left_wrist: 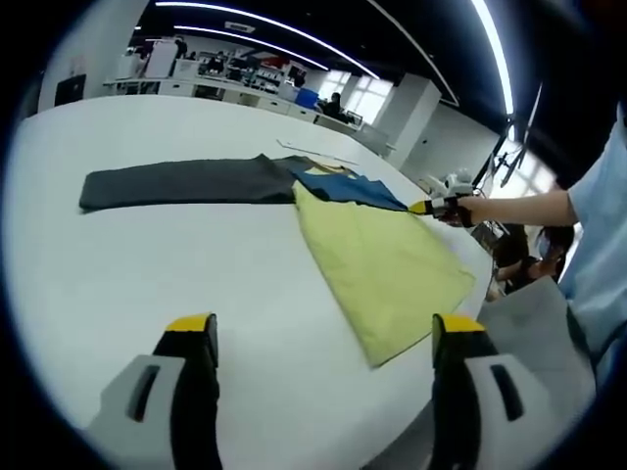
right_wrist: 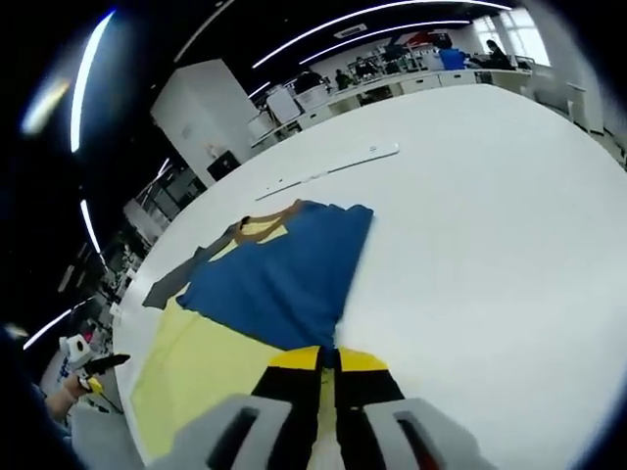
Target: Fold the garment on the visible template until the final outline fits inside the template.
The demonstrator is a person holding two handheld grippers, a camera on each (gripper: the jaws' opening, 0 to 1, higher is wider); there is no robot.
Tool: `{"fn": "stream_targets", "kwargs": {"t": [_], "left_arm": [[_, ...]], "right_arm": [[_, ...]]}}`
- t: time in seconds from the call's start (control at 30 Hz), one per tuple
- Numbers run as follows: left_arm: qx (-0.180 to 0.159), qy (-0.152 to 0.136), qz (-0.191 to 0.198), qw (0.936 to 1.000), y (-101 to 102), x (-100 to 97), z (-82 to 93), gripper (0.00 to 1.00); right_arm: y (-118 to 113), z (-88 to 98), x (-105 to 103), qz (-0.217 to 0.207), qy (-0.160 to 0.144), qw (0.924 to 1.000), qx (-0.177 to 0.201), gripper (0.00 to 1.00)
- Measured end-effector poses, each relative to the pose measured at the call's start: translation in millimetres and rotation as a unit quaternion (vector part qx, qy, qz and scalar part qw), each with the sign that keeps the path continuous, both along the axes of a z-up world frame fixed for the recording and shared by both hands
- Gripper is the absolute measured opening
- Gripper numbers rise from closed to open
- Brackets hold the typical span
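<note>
Pinching blue garment [right_wrist: 284, 279] corner, right gripper [right_wrist: 327, 360] closed, left gripper [left_wrist: 323, 338] wide open, holding nothing.

A big white table [left_wrist: 147, 284] stands in an open office hall. Long strip lights [left_wrist: 255, 34] run across a dark ceiling. Desks [left_wrist: 235, 93] line the far side, with a bright window [left_wrist: 367, 96] and white walls [right_wrist: 201, 113] behind.
</note>
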State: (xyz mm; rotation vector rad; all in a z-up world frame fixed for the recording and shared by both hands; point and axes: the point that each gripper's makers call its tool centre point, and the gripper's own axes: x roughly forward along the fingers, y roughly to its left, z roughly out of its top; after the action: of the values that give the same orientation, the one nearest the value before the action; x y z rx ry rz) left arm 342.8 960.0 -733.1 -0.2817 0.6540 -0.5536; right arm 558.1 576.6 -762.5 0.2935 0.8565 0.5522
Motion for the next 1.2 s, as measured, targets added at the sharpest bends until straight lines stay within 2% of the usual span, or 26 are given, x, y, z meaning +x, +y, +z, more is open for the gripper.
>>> {"fn": "stream_targets", "kwargs": {"t": [0.2,0.47,0.6,0.87,1.03,1.2], "left_arm": [[0.000,-0.001,0.000,1.0000,0,0.3,0.2,0.88],[0.002,-0.004,-0.003,1.0000,1,4.3,1.6,0.88],[0.005,-0.006,-0.007,0.9999,1,6.7,2.8,0.88],[0.008,-0.008,-0.002,0.9999,8,12.4,2.5,0.87],[0.016,-0.011,0.007,0.9998,16,16.5,2.5,0.86],[0.016,-0.016,0.019,0.9996,25,24.4,5.1,0.83]], "right_arm": [[-7,12.2,1,0.012,-0.036,0.9993,-0.007,0.12],[-13,31.5,-5,0.028,-0.078,0.9966,-0.001,0.56],[-14,37.3,-10,0.038,-0.094,0.9948,-0.004,0.70],[-16,39.2,-26,0.075,-0.109,0.9905,-0.039,0.99],[-16,40.7,-37,0.095,-0.114,0.9877,-0.049,1.00],[-19,43.2,-41,0.092,-0.114,0.9881,-0.046,1.00]]}}
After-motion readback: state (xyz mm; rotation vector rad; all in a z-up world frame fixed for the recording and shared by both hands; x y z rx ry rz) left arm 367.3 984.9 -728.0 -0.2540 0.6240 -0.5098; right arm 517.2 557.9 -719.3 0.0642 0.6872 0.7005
